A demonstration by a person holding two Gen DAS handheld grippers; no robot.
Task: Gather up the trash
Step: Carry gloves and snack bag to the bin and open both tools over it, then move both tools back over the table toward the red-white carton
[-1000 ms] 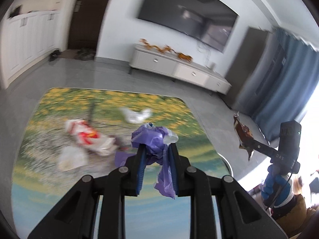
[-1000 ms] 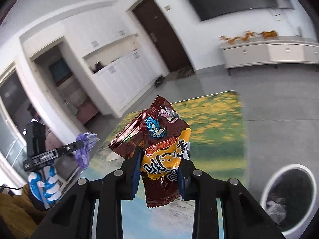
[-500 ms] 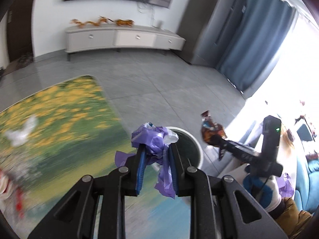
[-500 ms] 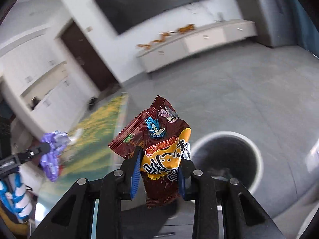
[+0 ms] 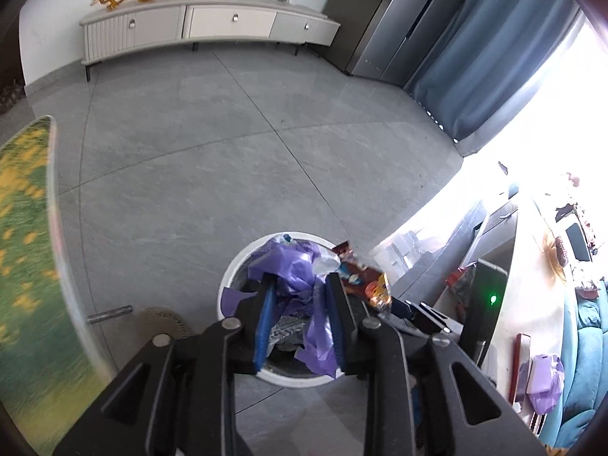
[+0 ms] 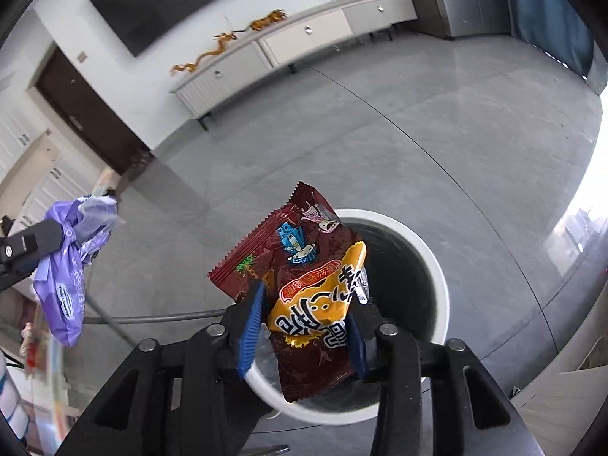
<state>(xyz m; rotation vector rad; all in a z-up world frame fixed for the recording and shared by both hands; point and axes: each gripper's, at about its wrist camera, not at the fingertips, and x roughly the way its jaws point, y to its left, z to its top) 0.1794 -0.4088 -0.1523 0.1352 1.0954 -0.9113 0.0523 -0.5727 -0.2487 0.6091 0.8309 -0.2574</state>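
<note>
My left gripper (image 5: 300,285) hangs over the white trash bin (image 5: 231,277). A crumpled purple plastic bag (image 5: 292,262) sits between its opening jaws, resting against the right pad, with a gap at the left pad. My right gripper (image 6: 304,304) is above the same bin (image 6: 440,277), its jaws opening around a brown and yellow snack wrapper (image 6: 304,266) that sits loose between the pads. The wrapper (image 5: 364,281) shows over the bin's right rim in the left wrist view. In the right wrist view the purple bag (image 6: 72,250) is at the left. Other trash lies inside the bin.
The flower-patterned table top (image 5: 26,228) borders the left, with a metal leg (image 5: 110,313) below it. Grey tiled floor stretches to a white TV cabinet (image 5: 205,22) and blue curtains (image 5: 494,57). A sofa with loose items (image 5: 585,323) lies at the right.
Both grippers have swung away from the table and down over the bin. The jaws of both stand wider, and the bag and the wrapper are no longer pinched tight.
</note>
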